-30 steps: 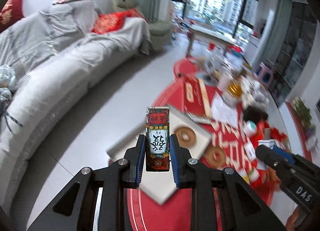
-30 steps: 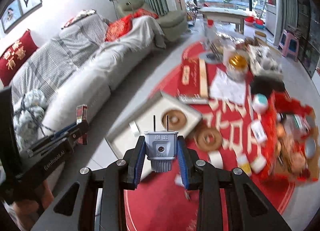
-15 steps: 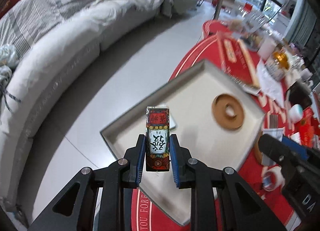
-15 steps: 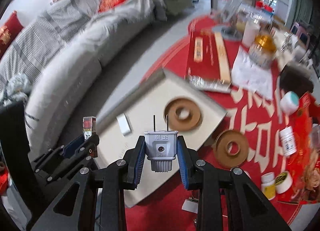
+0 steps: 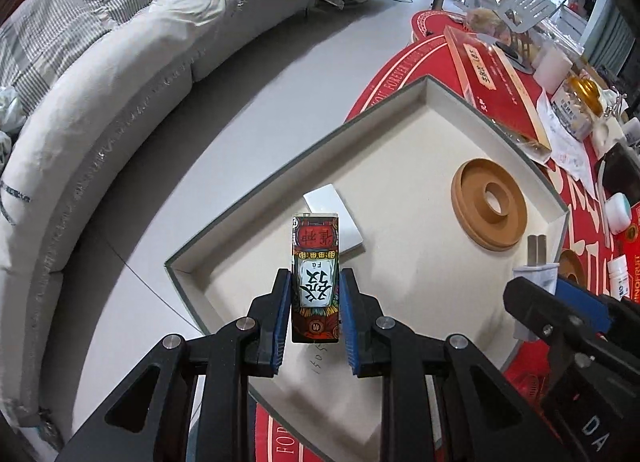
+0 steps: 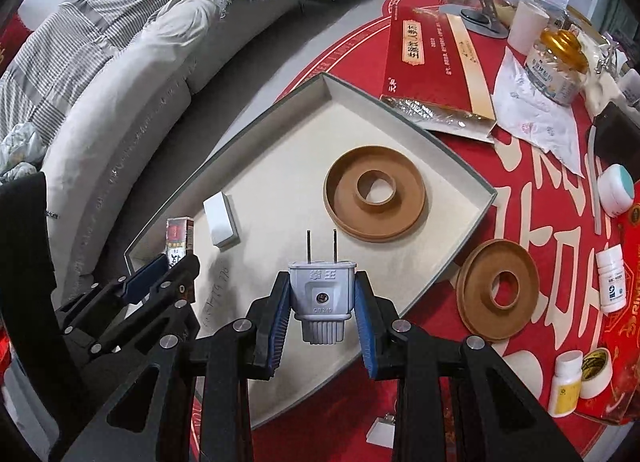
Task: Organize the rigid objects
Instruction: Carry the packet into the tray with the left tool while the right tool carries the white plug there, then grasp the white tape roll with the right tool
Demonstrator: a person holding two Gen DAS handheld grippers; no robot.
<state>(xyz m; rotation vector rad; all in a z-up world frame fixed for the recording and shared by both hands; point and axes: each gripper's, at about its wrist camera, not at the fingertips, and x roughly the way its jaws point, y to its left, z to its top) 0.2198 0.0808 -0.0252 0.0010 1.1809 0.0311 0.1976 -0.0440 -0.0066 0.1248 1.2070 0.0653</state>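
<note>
My left gripper [image 5: 314,302] is shut on a small red printed box [image 5: 315,262], held upright over the near left part of a shallow white tray [image 5: 224,222]. My right gripper [image 6: 322,302] is shut on a white two-pin plug adapter [image 6: 322,294], prongs pointing away, above the tray's [image 6: 248,130] near side. Inside the tray lie a white block [image 6: 221,220] and a brown ring-shaped disc [image 6: 374,192]. The left gripper with its box [image 6: 178,240] shows at the left of the right wrist view; the plug adapter [image 5: 534,274] shows at the right of the left wrist view.
The tray rests on a round red mat [image 6: 520,166] on the floor. A second brown disc [image 6: 498,290], pill bottles [image 6: 610,282], a tape roll [image 6: 596,372], a long red box [image 6: 436,42] and a jar [image 6: 556,62] crowd the mat at right. A grey sofa [image 5: 100,74] curves along the left.
Both grippers have come down toward the tray and tilted further downward, so the tray now fills the middle of both views. Each keeps its hold on its object.
</note>
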